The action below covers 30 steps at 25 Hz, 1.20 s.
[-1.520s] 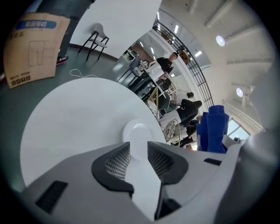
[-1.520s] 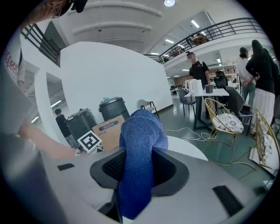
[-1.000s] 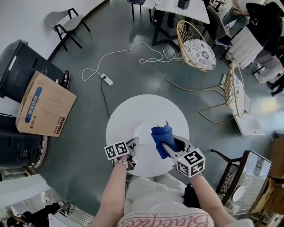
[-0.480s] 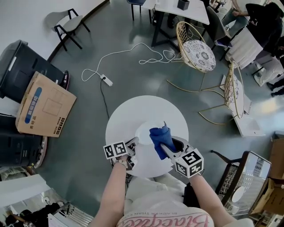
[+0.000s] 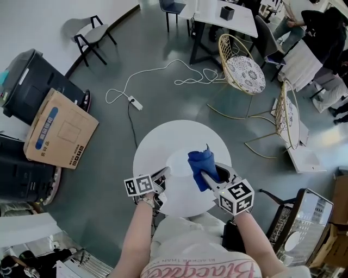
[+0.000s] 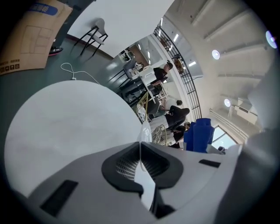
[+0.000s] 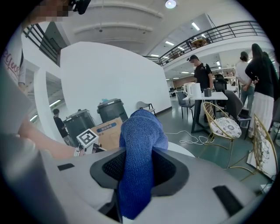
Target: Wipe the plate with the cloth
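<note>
In the head view a white plate (image 5: 178, 162) is over the round white table (image 5: 157, 141). My left gripper (image 5: 164, 174) has just been closing on the plate's near left rim and is now shut on it. The left gripper view shows the thin plate (image 6: 145, 131) edge-on between the pads of that gripper (image 6: 141, 154), tilted up off the table (image 6: 65, 122). My right gripper (image 5: 204, 176) is shut on a folded blue cloth (image 5: 200, 162), which stands up just right of the plate. The cloth (image 7: 140, 144) fills the jaws of the right gripper (image 7: 139, 173).
A cardboard box (image 5: 61, 130) and dark bins (image 5: 30, 81) stand at the left. A white cable with a power strip (image 5: 137, 103) lies on the floor beyond the table. Wire chairs (image 5: 244, 68) and a desk (image 5: 225, 16) are at the upper right, with people near them.
The left jaws closed on the plate's rim and lifted it off the table. The right gripper rose slightly with the cloth.
</note>
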Motion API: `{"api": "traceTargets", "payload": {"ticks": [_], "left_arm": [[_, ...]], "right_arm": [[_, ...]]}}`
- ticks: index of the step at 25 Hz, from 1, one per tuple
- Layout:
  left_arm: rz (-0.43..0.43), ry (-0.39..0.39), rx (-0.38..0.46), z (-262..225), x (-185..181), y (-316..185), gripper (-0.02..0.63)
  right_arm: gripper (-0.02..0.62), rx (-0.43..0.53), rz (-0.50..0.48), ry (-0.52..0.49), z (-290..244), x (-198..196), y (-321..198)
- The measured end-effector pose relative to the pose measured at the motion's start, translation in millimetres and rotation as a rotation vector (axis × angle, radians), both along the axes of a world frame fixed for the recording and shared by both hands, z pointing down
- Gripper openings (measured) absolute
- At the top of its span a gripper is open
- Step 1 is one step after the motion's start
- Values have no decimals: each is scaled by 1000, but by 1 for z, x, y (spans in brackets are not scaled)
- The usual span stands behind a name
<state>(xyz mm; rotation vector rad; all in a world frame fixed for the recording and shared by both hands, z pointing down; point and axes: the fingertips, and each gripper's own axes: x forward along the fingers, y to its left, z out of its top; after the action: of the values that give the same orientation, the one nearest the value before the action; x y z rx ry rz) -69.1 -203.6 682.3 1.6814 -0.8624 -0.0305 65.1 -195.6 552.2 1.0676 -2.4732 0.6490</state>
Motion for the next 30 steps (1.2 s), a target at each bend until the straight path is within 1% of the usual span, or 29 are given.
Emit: {"api": "traceTargets", "payload": {"ticks": [4,8,11,15,17,21,24,27,30], "left_arm": [[-3,-19,82,-33,-3,-2,17],[0,-55,165,-69,-3,-2,17],[-11,-49,224,-97,-4,-1,17],[-28,-38,336,-143,-6,-4,17],[-25,-60,392,-162,-7,-4,17],[-18,-164,504,-196,-9,-2,17],[-19,-220,561,-218,-9,-2,17],[-20,-223,596,-236,-4,-1,17],[-32,-221,622,-250,-1,2,17]], "right_arm": [[147,47,21,-7,-20,6,-1],[147,103,39,-19,-43,11,-1],[147,134,53,-33,-59,11,0],[147,195,65,-24,-76,10,0],[147,249,73,-26,-88,10,-1],[147,355,73,-73,-120,3,0],[147,428,59,-105,-151,-7,1],[147,478,28,-140,-175,-20,3],[147,490,-10,-151,-183,-36,4]]}}
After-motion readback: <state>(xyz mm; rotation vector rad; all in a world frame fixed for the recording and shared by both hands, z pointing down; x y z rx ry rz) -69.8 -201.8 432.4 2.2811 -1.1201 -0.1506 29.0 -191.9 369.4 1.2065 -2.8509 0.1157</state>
